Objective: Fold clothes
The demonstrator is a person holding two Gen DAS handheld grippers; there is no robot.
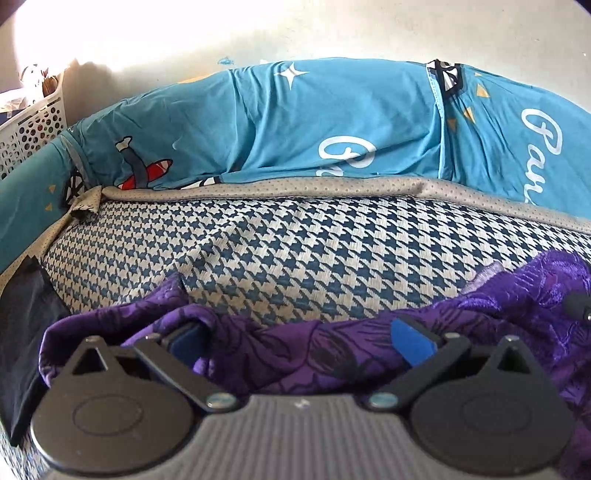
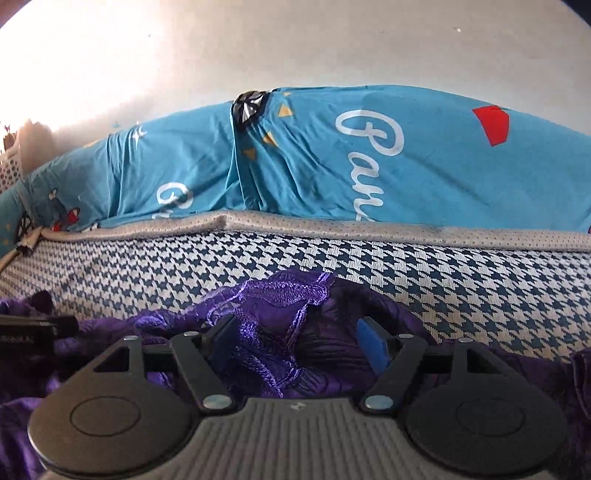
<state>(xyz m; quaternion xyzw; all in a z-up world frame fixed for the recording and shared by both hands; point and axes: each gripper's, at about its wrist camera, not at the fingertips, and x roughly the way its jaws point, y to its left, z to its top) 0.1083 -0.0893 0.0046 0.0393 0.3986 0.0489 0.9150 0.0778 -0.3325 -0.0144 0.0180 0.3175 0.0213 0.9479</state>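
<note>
Left tongs (image 1: 299, 341): jaws spread wide, blue pads (image 1: 412, 347) apart, nothing clamped between them. They hover low over the crumpled purple garment with dark floral print (image 1: 295, 354), which bunches up under and between the fingers — whether the fabric touches the pads cannot be told.

Right tongs (image 2: 299, 341): also released, jaws wide. A fold of the same purple garment (image 2: 273, 317), here showing a shiny embroidered edging, rises into the gap between the fingers but is not pinched.

Garment position: heaped at the near edge of the bed, on the blue-and-white houndstooth mattress cover (image 1: 280, 240). In the right wrist view it spreads leftward along the near edge, where the black tip of the other tool (image 2: 37, 330) lies over it.

Far edge of the bed: a grey dotted fabric band (image 1: 303, 188) runs along it, and behind that a long turquoise bolster-like pillow with white script lettering and cartoon prints (image 1: 295, 122) rests against the pale wall (image 1: 332, 29).

Far left corner: white perforated plastic basket (image 1: 29, 125), contents unclear. A piece of black cloth (image 1: 26, 325) lies at the near left edge, just beside the purple garment.
</note>
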